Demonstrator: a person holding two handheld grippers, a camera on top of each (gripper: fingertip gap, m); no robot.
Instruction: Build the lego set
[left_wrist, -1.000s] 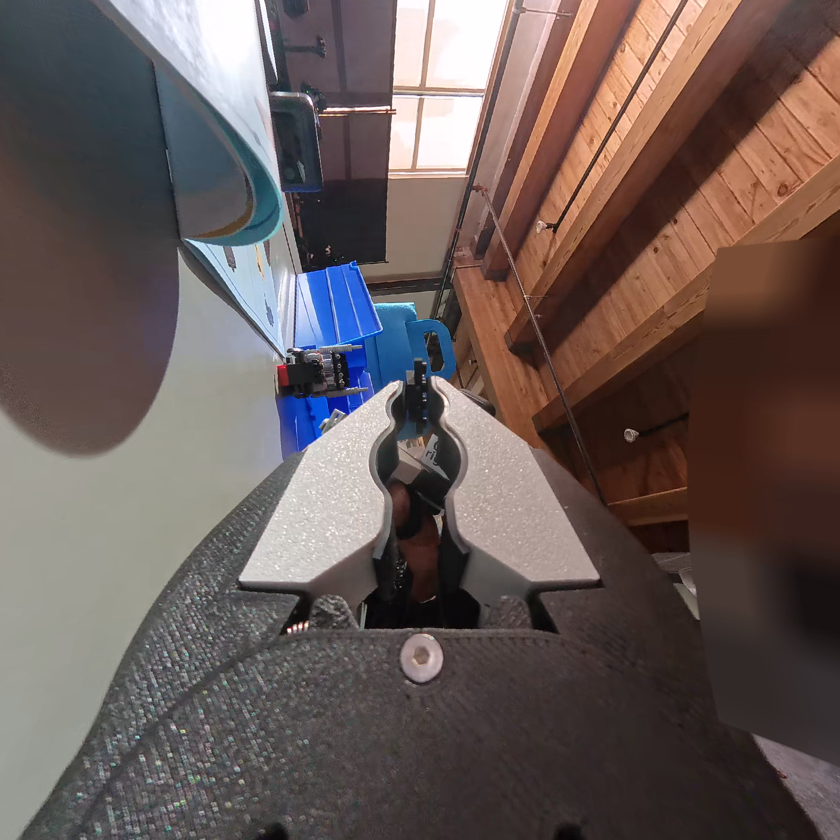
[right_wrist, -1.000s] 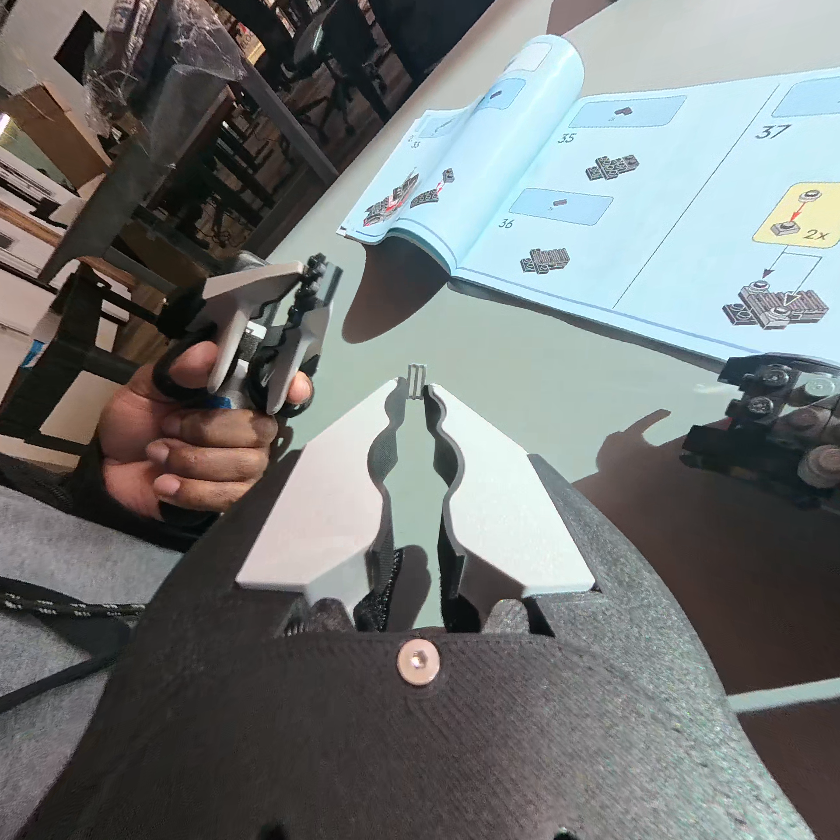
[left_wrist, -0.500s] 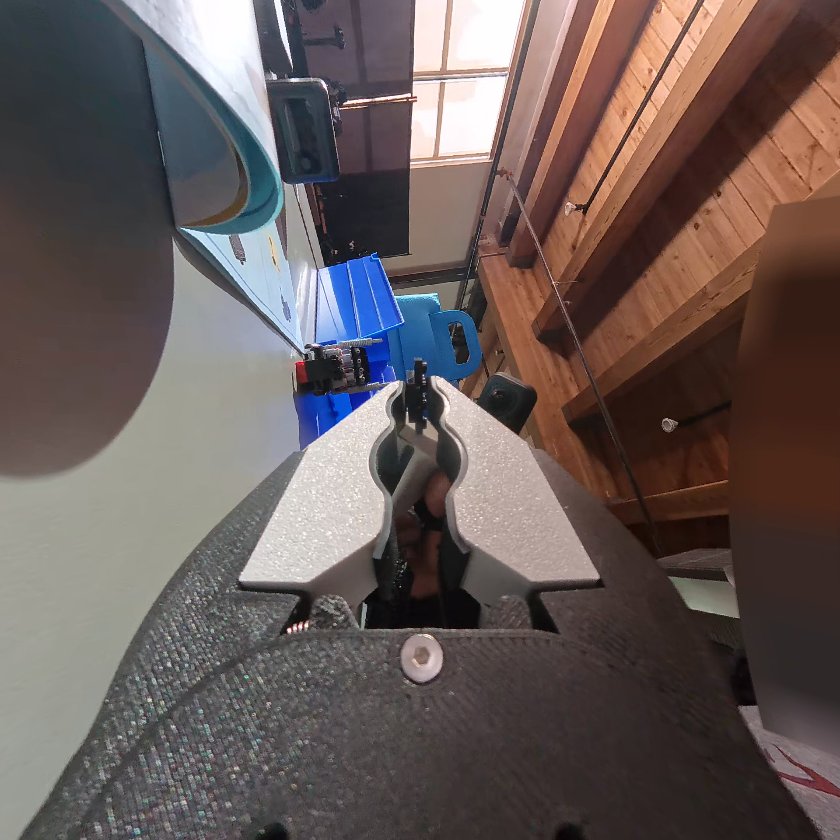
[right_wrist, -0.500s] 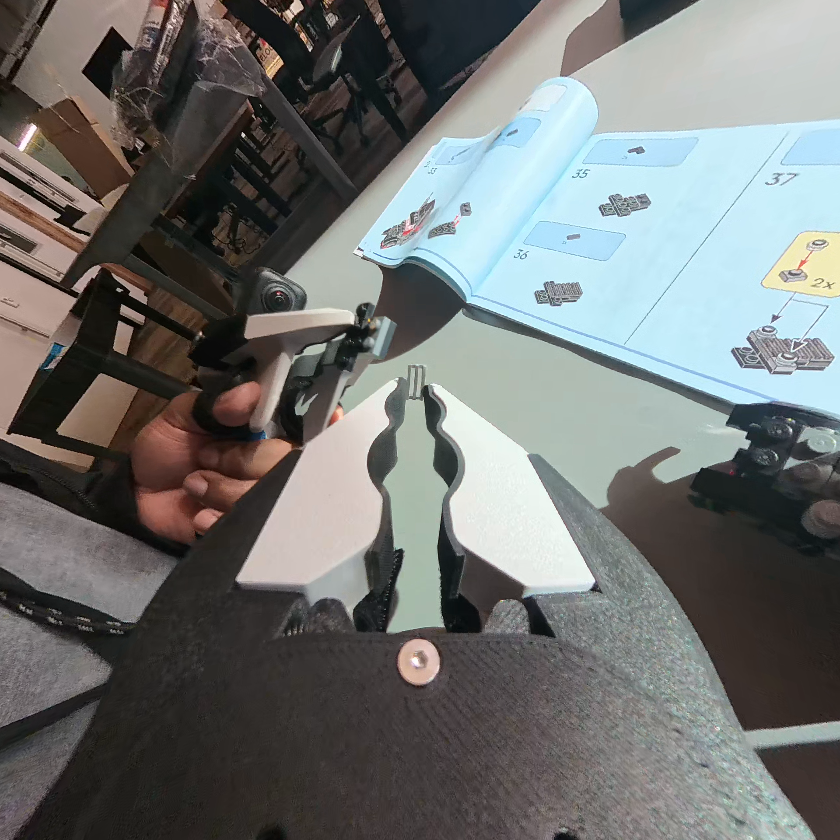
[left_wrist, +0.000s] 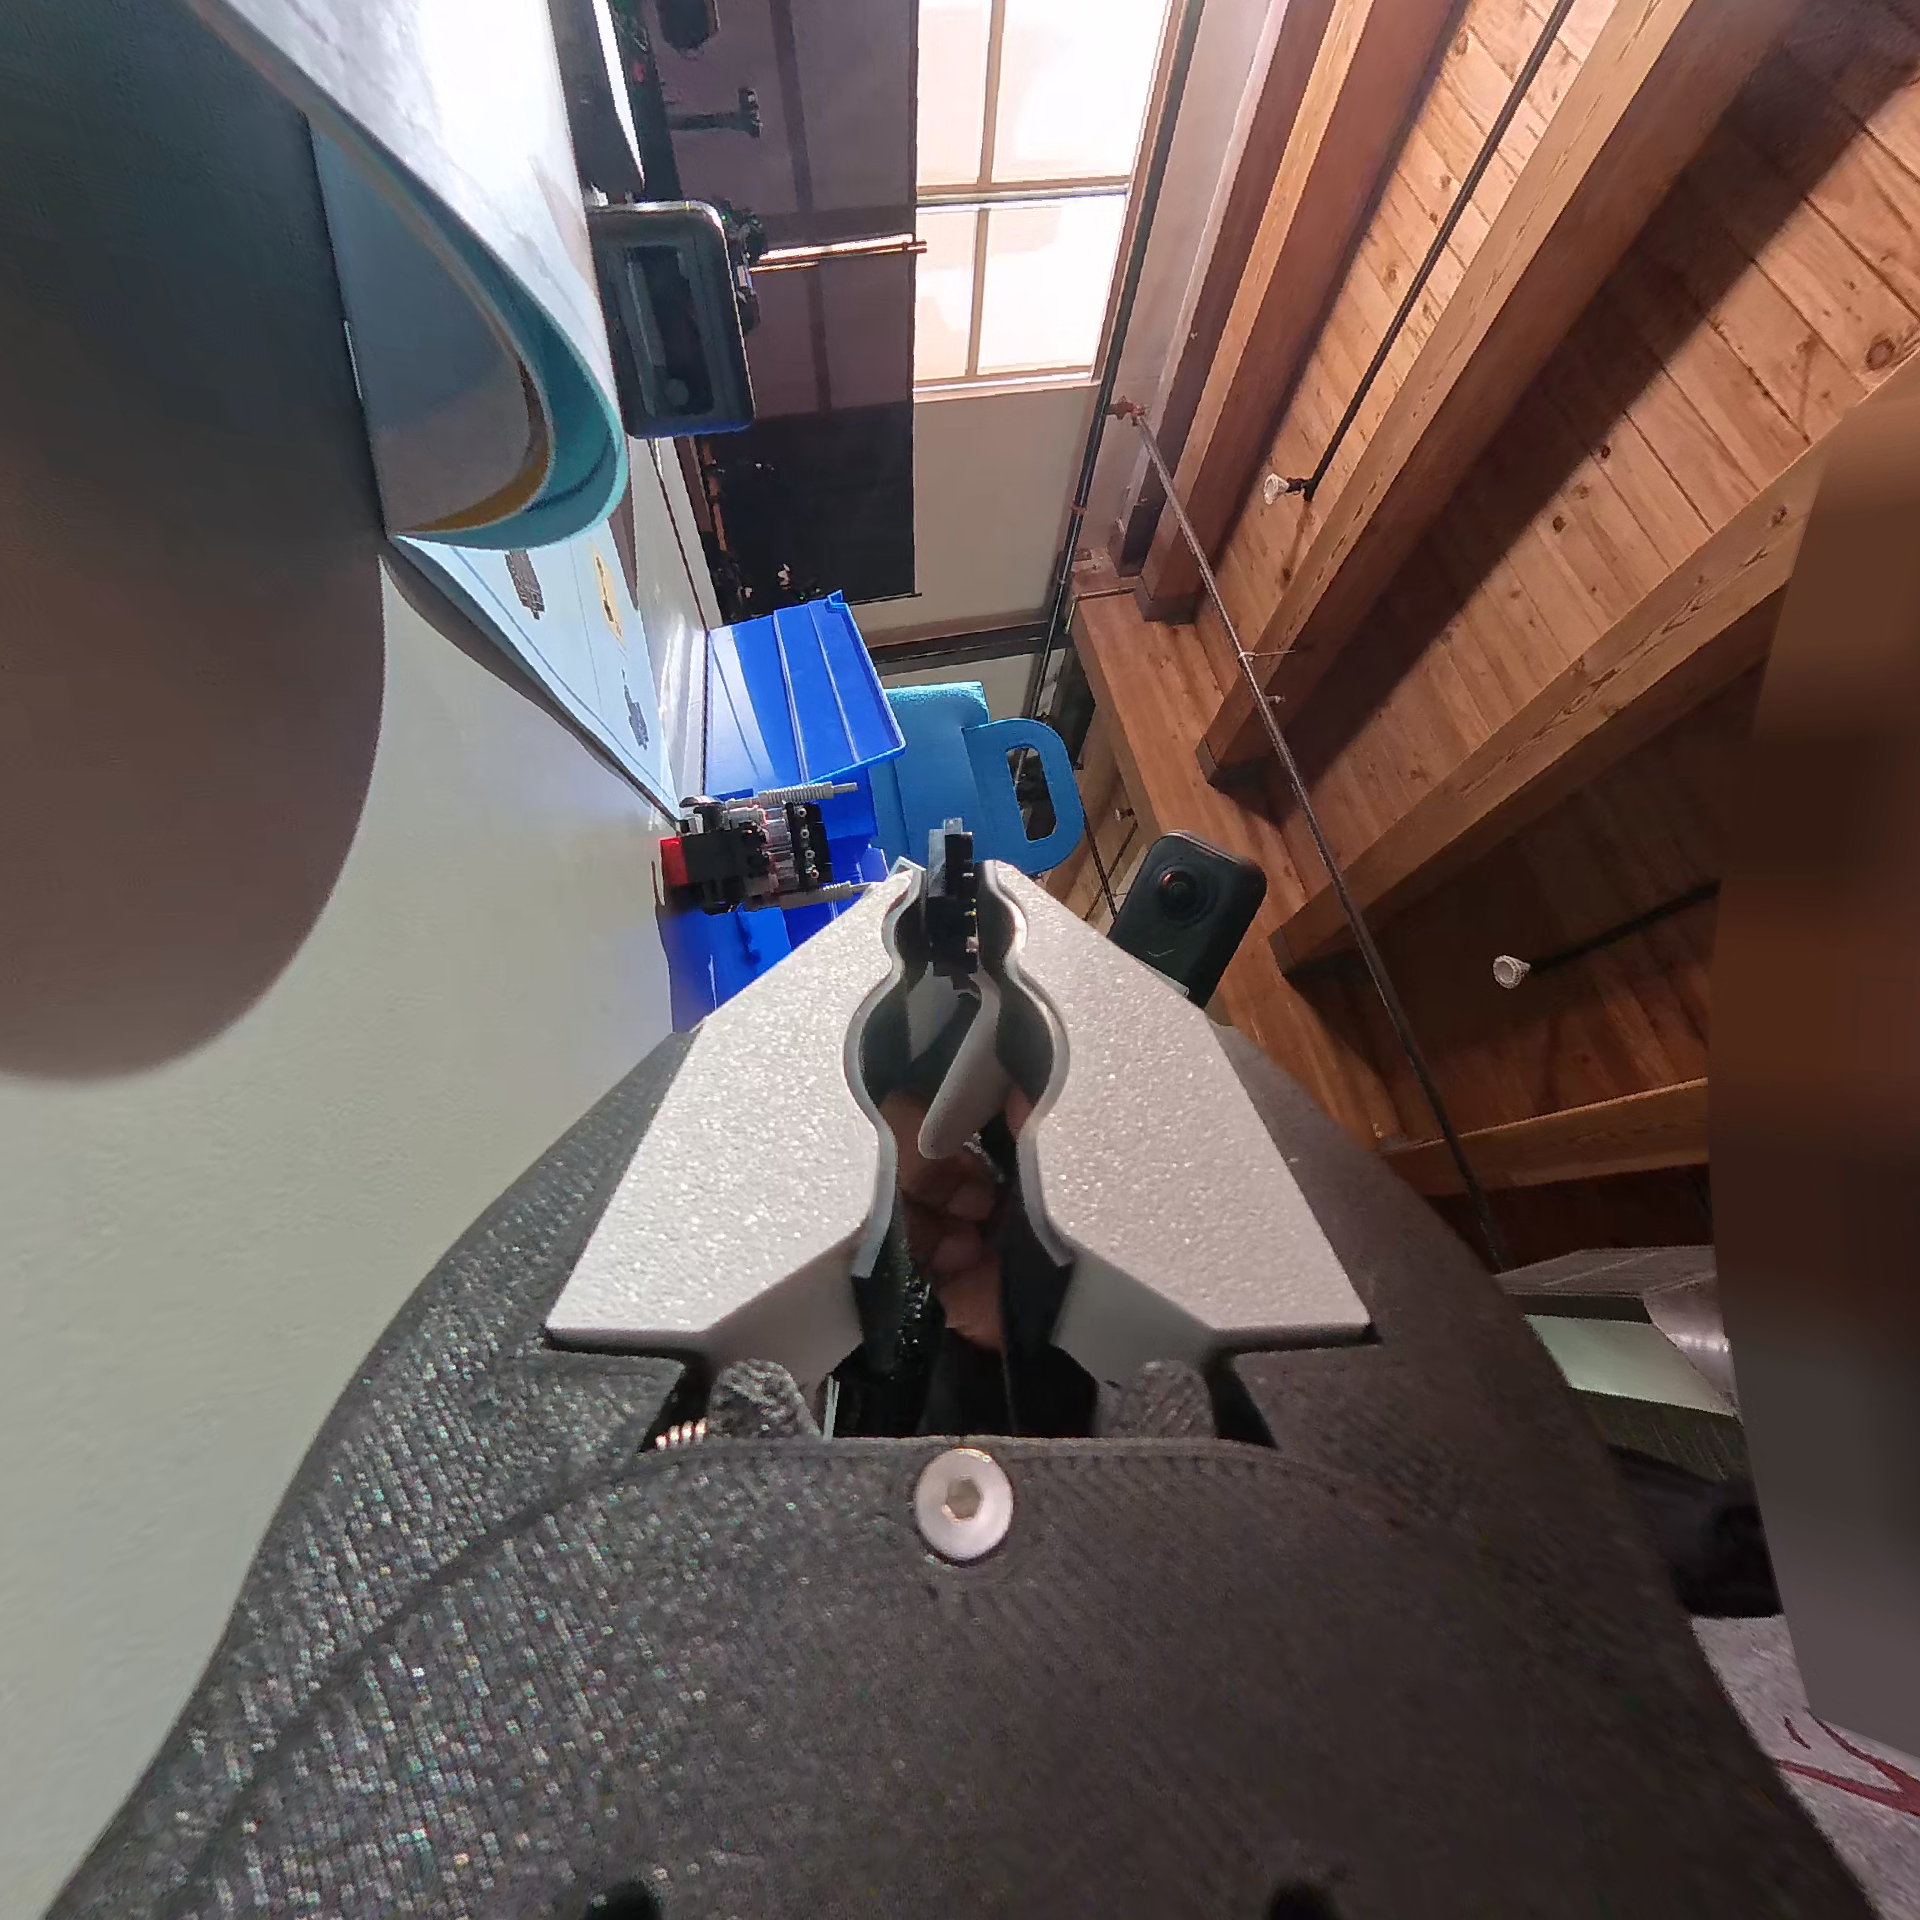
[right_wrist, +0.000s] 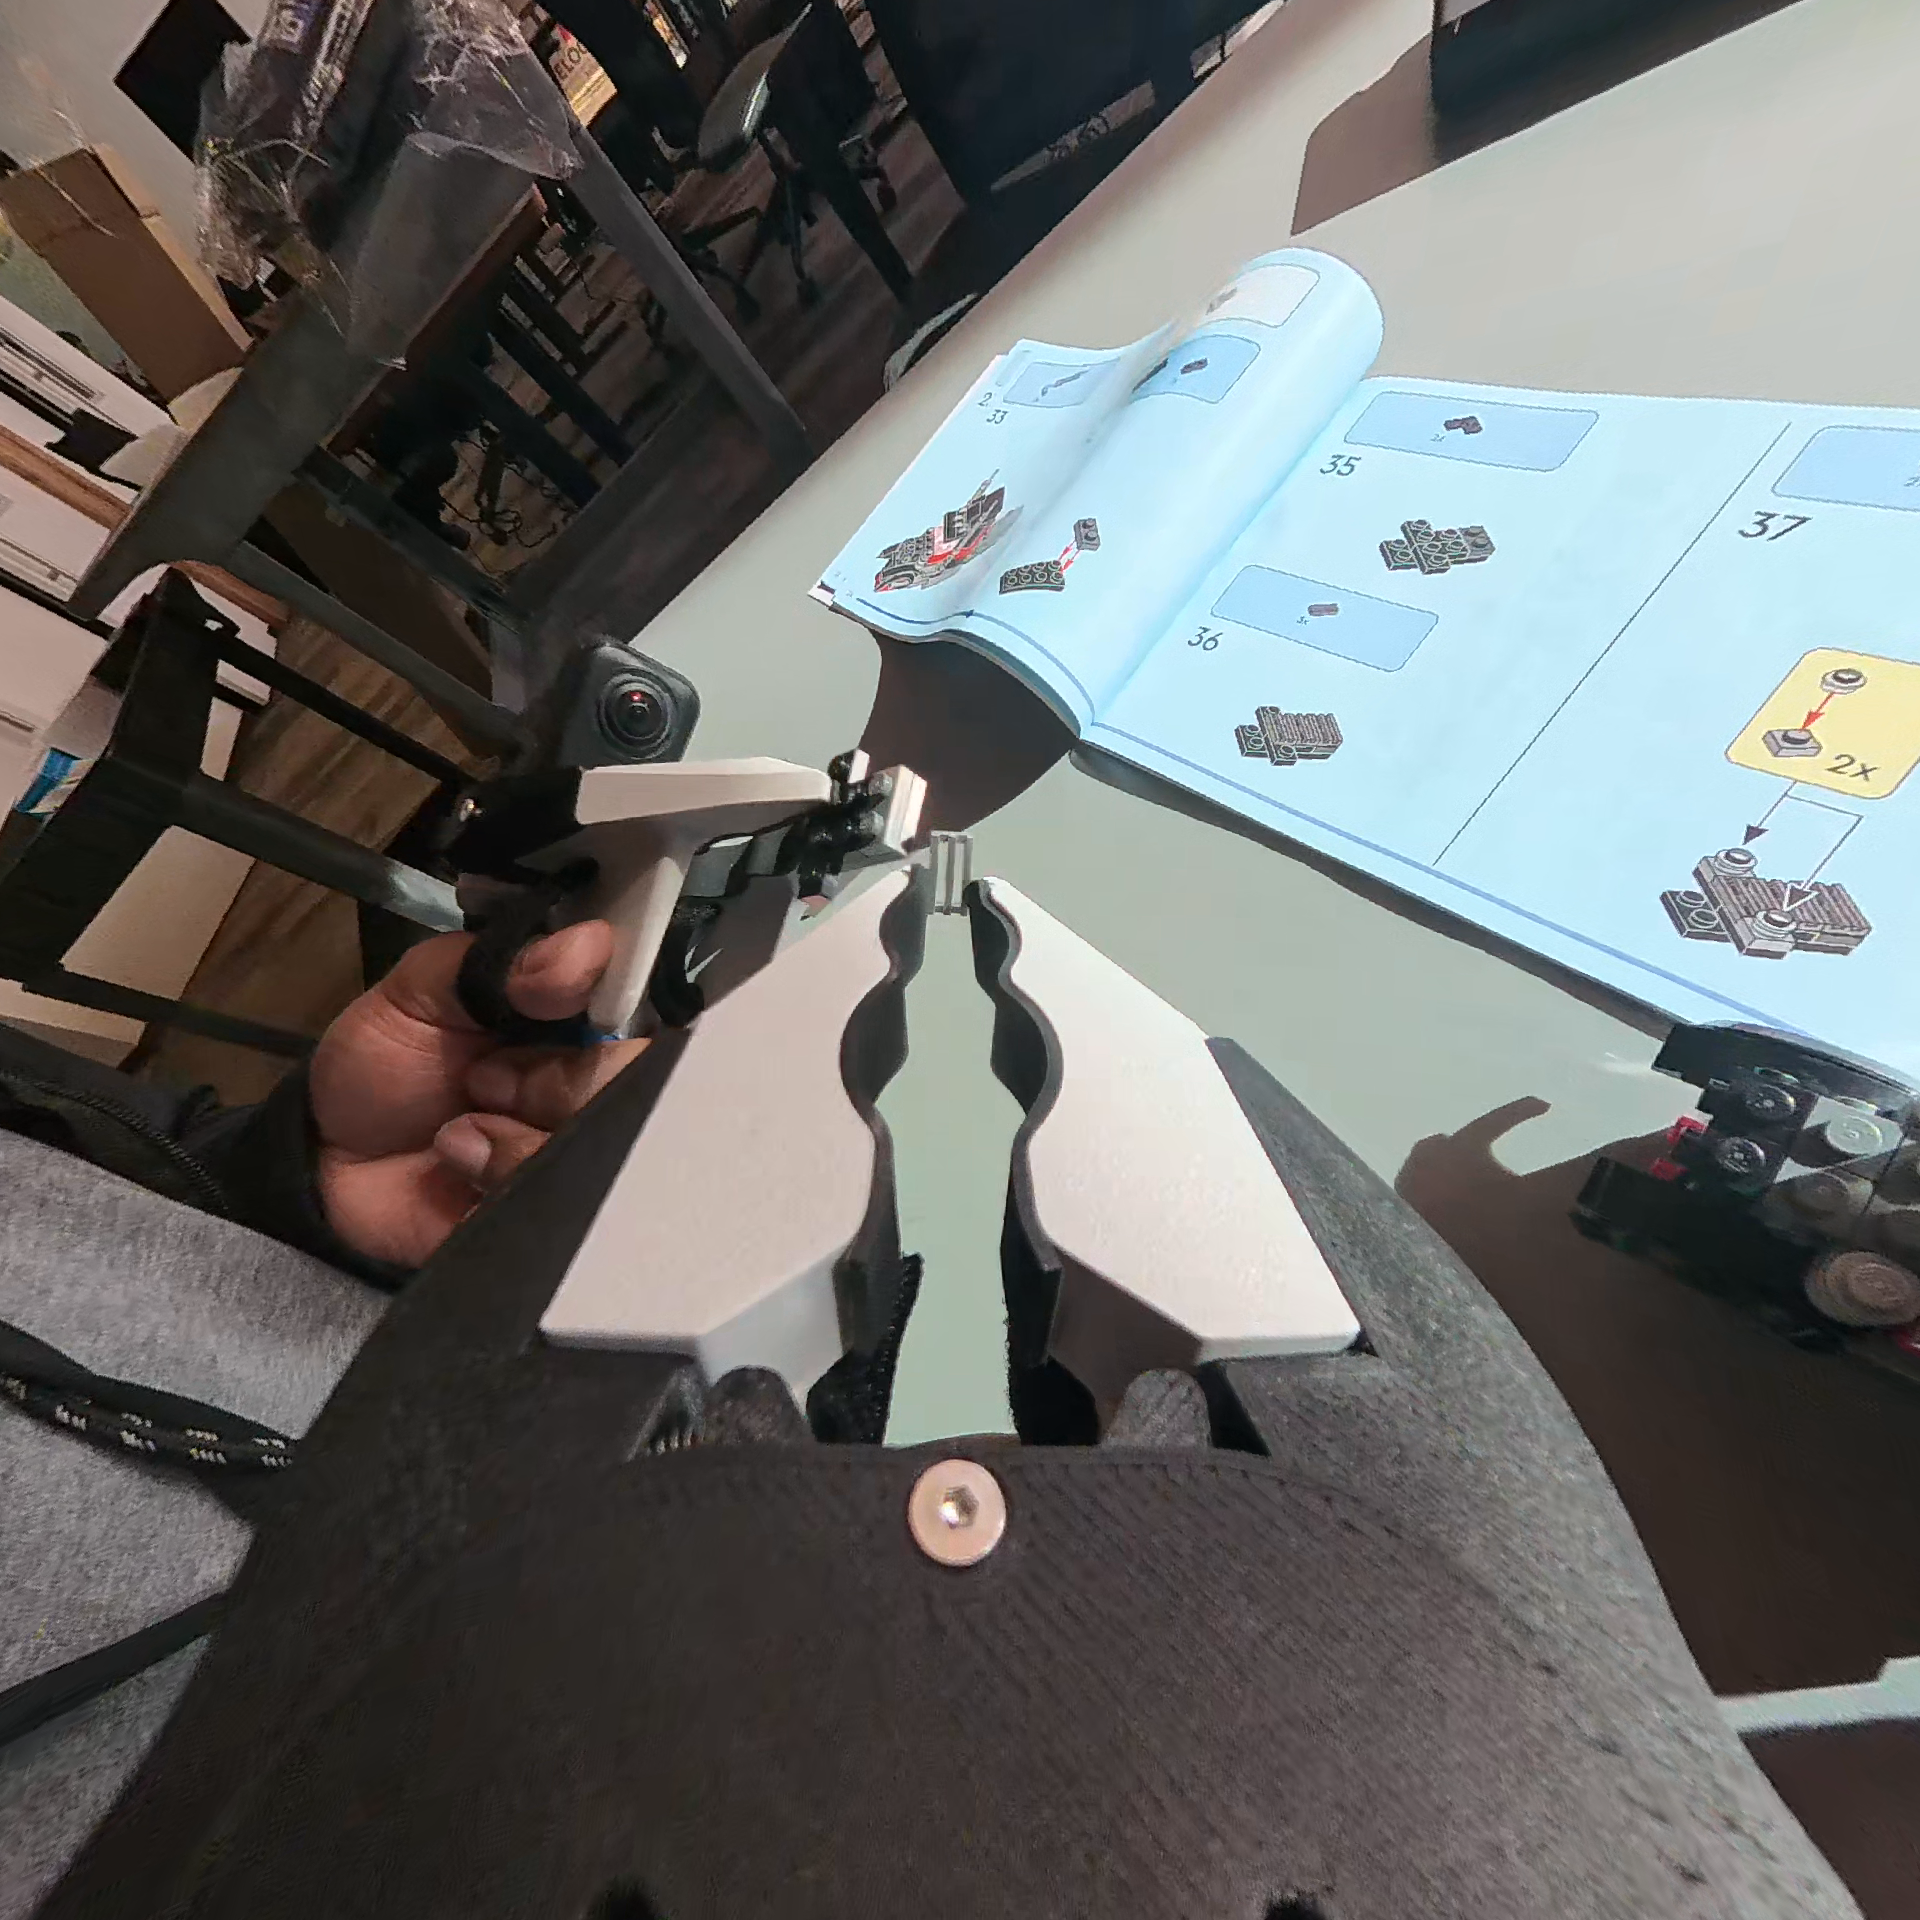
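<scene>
My left gripper is shut on a small black lego assembly, held in the air and rolled on its side. In the right wrist view the left gripper and its black assembly sit just left of my right gripper's tips. My right gripper is shut on a small light grey grille piece, a short way from the black assembly. The part-built black lego model with a red end stands on the table, also at the right edge of the right wrist view.
An open light blue instruction booklet lies on the pale table behind the grippers. Blue plastic bins stand behind the model. A person's hand holds the left gripper. Dark tables and chairs fill the background. My two grippers' fingertips are within a few centimetres of each other.
The left gripper with its black assembly has moved right and closer to my right gripper's tip. The right gripper still holds the grey piece.
</scene>
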